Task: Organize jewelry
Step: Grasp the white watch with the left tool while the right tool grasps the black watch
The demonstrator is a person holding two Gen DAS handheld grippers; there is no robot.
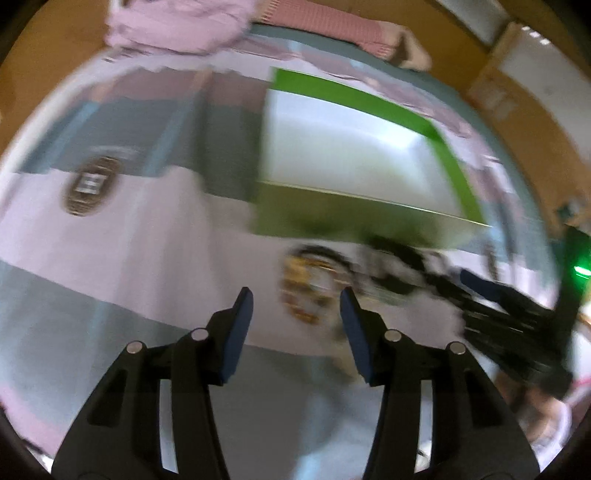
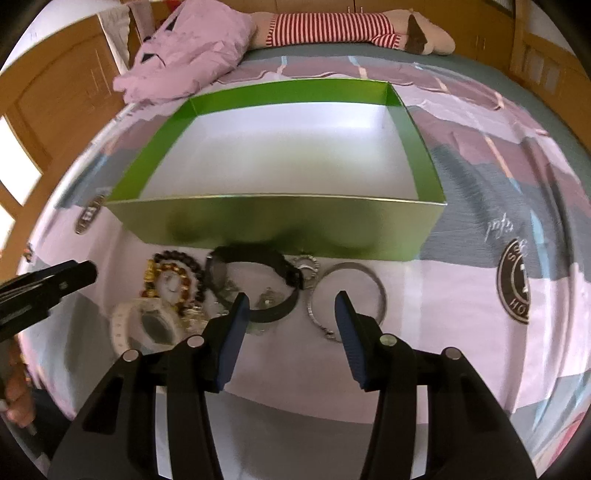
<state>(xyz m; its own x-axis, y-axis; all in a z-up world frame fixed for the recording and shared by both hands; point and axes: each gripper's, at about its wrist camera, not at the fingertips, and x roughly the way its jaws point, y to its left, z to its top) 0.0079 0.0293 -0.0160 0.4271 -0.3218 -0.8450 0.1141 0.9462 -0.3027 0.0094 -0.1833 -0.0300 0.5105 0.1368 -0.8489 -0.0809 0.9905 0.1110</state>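
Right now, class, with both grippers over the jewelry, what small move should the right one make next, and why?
Probably lower the right gripper onto the black band: its jaws stand apart, empty, the band lies between them, and the green box behind is empty.

Patchwork bedspread (image 2: 498,177), pink pillow (image 2: 184,51), striped plush (image 2: 332,29), wooden cabinets (image 2: 55,99).

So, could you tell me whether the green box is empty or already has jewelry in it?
Empty: the green box shows only a bare white floor, and the jewelry lies on the bedspread in front of it.
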